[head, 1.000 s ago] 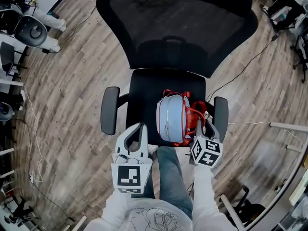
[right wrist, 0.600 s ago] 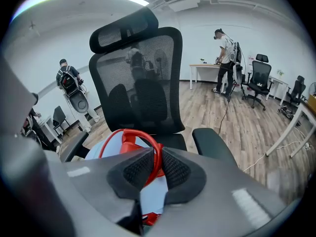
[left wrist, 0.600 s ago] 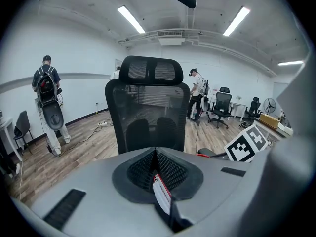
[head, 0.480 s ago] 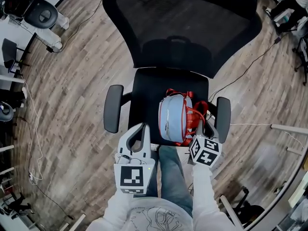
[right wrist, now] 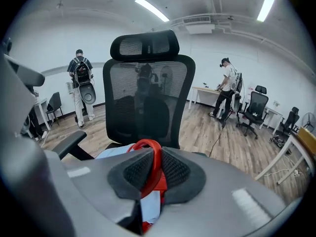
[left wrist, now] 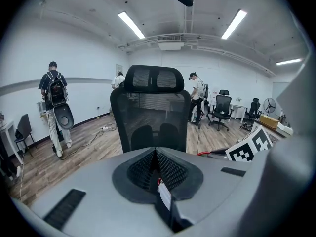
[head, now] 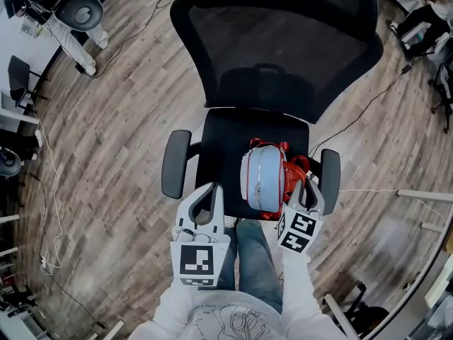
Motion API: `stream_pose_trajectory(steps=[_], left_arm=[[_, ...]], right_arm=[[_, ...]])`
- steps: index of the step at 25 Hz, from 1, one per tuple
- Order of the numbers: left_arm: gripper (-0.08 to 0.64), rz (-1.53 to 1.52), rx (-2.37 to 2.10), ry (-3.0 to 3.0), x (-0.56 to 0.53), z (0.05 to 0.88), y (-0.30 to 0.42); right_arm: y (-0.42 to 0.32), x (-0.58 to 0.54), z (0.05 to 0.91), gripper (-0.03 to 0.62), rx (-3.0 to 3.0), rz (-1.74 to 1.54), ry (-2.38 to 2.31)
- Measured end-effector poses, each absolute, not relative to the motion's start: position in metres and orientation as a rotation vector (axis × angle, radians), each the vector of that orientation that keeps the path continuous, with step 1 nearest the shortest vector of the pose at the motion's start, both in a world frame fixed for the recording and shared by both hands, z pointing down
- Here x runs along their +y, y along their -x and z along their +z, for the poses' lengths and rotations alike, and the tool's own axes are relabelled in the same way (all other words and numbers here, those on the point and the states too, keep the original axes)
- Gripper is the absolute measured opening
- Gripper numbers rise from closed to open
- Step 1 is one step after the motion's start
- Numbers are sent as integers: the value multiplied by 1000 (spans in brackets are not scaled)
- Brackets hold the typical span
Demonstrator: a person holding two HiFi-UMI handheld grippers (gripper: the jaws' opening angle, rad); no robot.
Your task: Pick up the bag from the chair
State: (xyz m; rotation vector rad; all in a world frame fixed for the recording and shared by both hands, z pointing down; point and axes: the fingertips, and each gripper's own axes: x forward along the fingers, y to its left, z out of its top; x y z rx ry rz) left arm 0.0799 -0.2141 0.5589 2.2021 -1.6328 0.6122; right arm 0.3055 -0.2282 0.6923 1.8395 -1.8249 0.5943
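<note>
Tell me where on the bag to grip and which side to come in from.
Grip the red handle loop, which stands up off the side of the bag nearest the right armrest; the rounded blue shell offers no edge. Come in from the front of the seat. The right gripper has just closed its jaws there, pads pressing the loop.

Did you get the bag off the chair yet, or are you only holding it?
Done: the right claw has just closed on the red handle, pads pinching it. In hand: the grip, ready for lifting. Left: the blue bag is over the chair seat, so raising it clear is not yet shown. The left claw is shut and empty.
</note>
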Motion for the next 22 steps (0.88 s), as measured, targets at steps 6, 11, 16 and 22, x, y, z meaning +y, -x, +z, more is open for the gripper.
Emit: stream_pose_trajectory(steps=[6,11,16,22], left_arm=[[5,585,-1647,-2230,-215,539,-68],[5,543,-1676,-2252,-219,520,-63],[5,490,-1720,-2257,-219,501,-58],[5,428,-1770,-2260,-221,469,-55]], right_arm=[[-292,-231,678,58,-1852,549,-1785],[-273,-238,647,60,-1913,462,-1736],[-264,-237,605,60,-1961,333,-1706],[-264,-240,534,60,-2024,209,-1738]])
